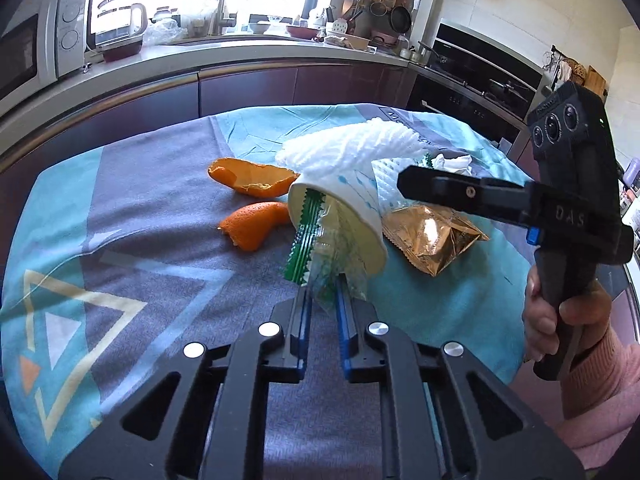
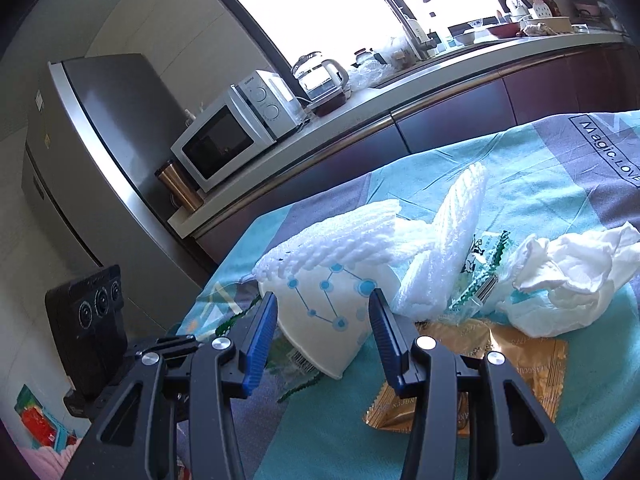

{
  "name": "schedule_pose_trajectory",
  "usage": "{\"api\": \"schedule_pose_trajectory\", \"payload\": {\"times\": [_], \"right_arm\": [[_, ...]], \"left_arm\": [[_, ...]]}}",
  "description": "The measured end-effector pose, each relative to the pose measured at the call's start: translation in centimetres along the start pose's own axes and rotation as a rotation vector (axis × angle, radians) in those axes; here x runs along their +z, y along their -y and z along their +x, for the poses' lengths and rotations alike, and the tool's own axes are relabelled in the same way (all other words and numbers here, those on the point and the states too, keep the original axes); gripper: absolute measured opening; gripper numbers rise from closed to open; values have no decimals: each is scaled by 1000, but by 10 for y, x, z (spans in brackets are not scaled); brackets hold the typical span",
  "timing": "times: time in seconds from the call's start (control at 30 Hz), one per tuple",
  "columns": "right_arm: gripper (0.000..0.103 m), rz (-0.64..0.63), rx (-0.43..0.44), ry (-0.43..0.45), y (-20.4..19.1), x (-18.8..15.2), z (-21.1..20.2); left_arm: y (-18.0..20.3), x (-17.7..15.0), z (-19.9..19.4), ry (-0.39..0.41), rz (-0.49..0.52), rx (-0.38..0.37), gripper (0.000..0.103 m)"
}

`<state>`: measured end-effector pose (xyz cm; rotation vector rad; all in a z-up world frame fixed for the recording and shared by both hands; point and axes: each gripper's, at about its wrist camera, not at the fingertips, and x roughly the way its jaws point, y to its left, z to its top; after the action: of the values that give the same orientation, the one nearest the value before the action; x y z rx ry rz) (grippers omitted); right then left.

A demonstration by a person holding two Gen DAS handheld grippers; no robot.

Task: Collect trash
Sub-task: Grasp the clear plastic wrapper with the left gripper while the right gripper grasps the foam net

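Left claw (image 1: pixel 322 284): blue-padded fingers nearly together, clamped on the clear plastic wrapper with a green zigzag edge (image 1: pixel 310 246), which runs into the mouth of the cup.
Orange peels: two curled pieces of orange peel, one (image 1: pixel 253 178) behind the other (image 1: pixel 256 225), lie on the cloth just left of the cup.
Paper cup: white paper cup with a blue dot-and-line pattern (image 1: pixel 340 216), tipped on its side, mouth toward the left claw; white foam fruit netting (image 1: pixel 352 148) lies against its top.
Right claw (image 2: pixel 322 322): fingers apart, one on each side of the tipped cup (image 2: pixel 332 312); whether the pads touch it I cannot tell.
Gold packet: crumpled gold foil snack packet (image 1: pixel 432 238) on the cloth right of the cup, under the right claw.
Tissue: crumpled white tissue (image 2: pixel 568 280) lies further right, beside the netting.
Surface: covered by a teal and grey patterned cloth (image 1: pixel 160 184).
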<state>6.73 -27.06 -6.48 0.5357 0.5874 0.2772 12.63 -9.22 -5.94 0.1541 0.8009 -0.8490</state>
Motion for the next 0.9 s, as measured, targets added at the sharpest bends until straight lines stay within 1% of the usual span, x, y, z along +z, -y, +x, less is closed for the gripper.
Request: {"api": "schedule_pose_trajectory", "payload": {"times": [0.07,0.27,0.47,0.7,0.73,0.77,0.8,0.87,0.9], "right_arm": [[50,26,8,6,3,3,1],[53,112,24,17,15,9,4],[54,155,36,20,20,11,11],[54,238,37,37,29,18,22],[51,243,28,35,30,18,24],[45,250,25,35,31,18,25],[42,259,29,36,32,18,27],[26,261,34,38,33,18,29],[24,255,32,42,32,18,29]], "left_arm": [[1,-7,-9,10,1,11,12],[-7,-30,-33,31,-34,20,12],[-23,-48,-54,59,-95,31,12],[-35,-54,-69,89,-142,60,12],[-37,-54,-71,92,-145,66,12],[-38,-55,-72,95,-149,72,11],[-39,-55,-74,98,-152,77,11],[-41,-57,-77,104,-161,85,11],[-42,-58,-79,106,-166,89,11]]}}
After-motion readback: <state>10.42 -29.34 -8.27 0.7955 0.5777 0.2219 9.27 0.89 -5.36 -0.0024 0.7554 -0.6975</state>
